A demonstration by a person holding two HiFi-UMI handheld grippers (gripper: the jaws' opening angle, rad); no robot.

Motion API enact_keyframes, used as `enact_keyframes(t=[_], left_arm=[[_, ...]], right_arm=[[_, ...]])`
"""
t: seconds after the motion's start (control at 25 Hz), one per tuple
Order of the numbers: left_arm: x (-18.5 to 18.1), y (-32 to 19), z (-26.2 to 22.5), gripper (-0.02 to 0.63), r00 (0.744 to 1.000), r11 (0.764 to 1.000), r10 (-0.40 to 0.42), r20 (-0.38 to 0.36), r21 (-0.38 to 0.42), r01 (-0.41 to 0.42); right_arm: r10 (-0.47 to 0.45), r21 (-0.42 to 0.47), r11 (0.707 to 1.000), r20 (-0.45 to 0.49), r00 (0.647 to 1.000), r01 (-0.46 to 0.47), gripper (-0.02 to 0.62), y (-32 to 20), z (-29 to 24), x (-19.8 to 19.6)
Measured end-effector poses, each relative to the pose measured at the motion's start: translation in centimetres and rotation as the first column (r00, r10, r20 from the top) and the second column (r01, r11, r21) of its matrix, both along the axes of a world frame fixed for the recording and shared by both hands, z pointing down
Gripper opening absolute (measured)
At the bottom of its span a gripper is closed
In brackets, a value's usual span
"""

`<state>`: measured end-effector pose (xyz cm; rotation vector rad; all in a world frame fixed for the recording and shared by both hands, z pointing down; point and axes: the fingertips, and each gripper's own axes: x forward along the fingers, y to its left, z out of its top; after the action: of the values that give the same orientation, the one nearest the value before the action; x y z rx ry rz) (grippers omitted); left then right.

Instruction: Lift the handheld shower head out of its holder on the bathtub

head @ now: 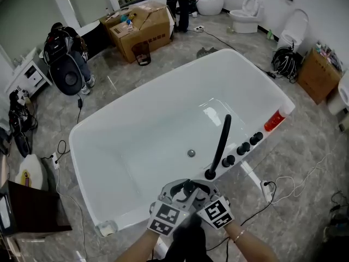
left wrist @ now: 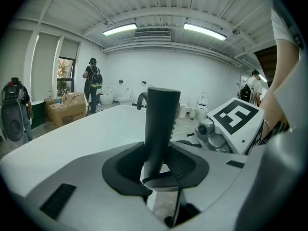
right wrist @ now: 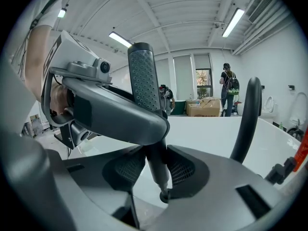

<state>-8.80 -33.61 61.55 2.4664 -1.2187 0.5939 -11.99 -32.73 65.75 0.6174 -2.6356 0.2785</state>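
Note:
The handheld shower head (left wrist: 161, 124) is a black stick that stands upright at the near rim of the white bathtub (head: 136, 141). My left gripper (left wrist: 156, 163) is shut on its lower handle. My right gripper (right wrist: 156, 170) is shut on the same handle, whose textured spray face (right wrist: 143, 76) rises above the jaws. In the head view both grippers, left (head: 180, 191) and right (head: 199, 191), meet tip to tip at the tub's near edge and hide most of the shower head (head: 189, 188). Its holder is hidden beneath them.
A black curved faucet spout (head: 222, 141) and three black knobs (head: 243, 148) stand on the tub's right rim, just beyond the grippers. A red bottle (head: 274, 121) sits farther along. Cables (head: 294, 187) run over the floor at right. Boxes (head: 139, 26) and toilets (head: 245, 15) lie beyond.

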Motion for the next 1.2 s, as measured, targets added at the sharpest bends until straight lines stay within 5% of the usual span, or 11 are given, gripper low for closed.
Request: enact_keyframes(t=[1.2], left_arm=[[2.4,4.6,-14.1,0.151,0.994,0.98,0.109,-0.022,0.169,-0.104]], right_arm=[[0.08,0.119,0.989,0.08,0.994,-0.089,0.143,4.1,-14.0,2.2]])
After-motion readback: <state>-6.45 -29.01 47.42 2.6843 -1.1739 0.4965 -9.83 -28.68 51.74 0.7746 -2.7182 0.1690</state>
